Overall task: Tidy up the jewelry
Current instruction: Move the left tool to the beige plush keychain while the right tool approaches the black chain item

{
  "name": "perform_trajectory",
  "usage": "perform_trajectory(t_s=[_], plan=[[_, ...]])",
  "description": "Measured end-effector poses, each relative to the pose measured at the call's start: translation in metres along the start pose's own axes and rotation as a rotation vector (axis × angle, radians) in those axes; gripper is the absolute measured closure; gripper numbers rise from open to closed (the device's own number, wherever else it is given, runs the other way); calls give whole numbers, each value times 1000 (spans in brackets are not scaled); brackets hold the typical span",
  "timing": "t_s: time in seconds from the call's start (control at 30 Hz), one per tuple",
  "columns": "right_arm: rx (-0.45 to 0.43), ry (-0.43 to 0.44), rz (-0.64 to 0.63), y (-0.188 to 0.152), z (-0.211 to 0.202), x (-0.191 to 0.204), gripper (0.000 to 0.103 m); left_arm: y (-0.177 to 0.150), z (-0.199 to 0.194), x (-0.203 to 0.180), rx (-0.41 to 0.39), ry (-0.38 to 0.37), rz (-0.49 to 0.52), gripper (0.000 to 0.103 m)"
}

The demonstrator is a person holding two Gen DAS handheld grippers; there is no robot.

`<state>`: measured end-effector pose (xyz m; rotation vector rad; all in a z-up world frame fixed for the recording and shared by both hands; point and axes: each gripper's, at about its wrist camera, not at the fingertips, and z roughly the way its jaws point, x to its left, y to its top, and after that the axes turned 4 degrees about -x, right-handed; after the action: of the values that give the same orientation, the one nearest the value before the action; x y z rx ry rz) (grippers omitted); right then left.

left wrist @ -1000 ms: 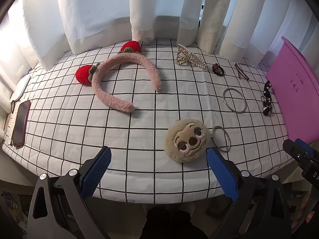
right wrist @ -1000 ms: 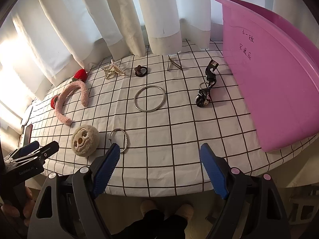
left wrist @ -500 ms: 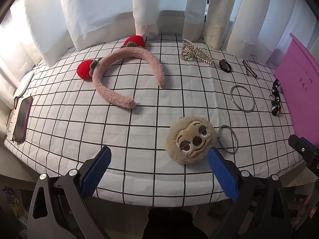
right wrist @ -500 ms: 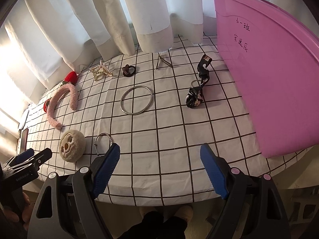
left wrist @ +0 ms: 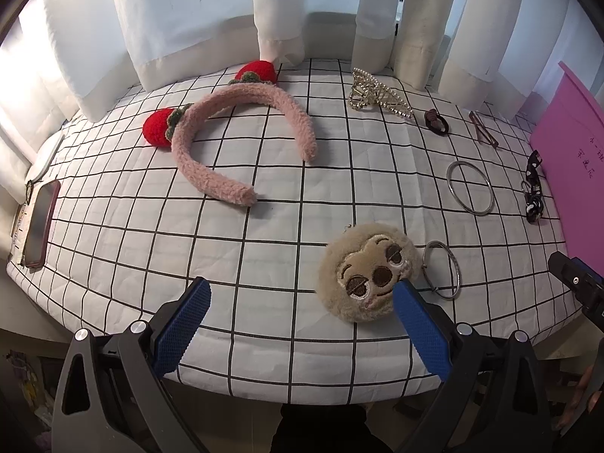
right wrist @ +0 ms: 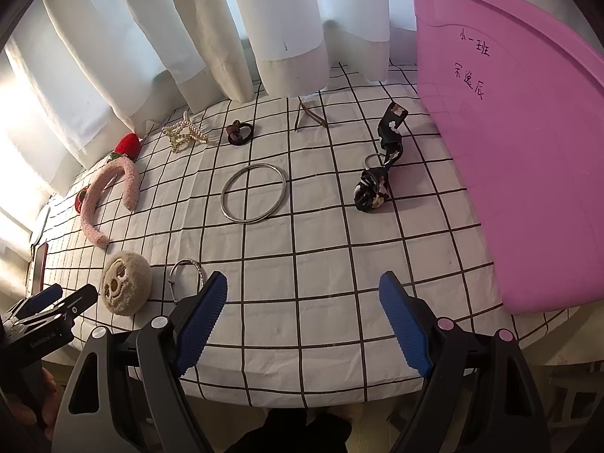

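Observation:
On the checked tablecloth lie a pink fuzzy headband with red strawberries, a beige plush face on a metal ring, a large silver bangle, a pearl claw clip, a brown hair tie, a brown clip and a black patterned scrunchie. My left gripper is open over the near edge, its right finger beside the plush face. My right gripper is open and empty at the near edge, left of the pink bin.
White curtains hang along the far edge of the table. A phone in a red case lies at the far left edge. The pink bin fills the right side.
Both grippers have moved forward and closer over the table. The plush face now sits beside my left gripper's right finger. Nothing has been grasped.

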<state>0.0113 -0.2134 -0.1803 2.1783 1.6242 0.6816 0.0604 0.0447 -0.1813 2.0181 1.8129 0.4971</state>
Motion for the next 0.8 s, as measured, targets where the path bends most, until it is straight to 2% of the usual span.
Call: perform_trajectory(t_s=[0.5, 0.8], plan=[[1, -5, 17, 5, 15, -2, 24, -2, 17, 2, 23, -40, -21, 8], [-3, -27, 34, 8, 24, -10, 24, -6, 23, -20, 8, -81, 30, 8]])
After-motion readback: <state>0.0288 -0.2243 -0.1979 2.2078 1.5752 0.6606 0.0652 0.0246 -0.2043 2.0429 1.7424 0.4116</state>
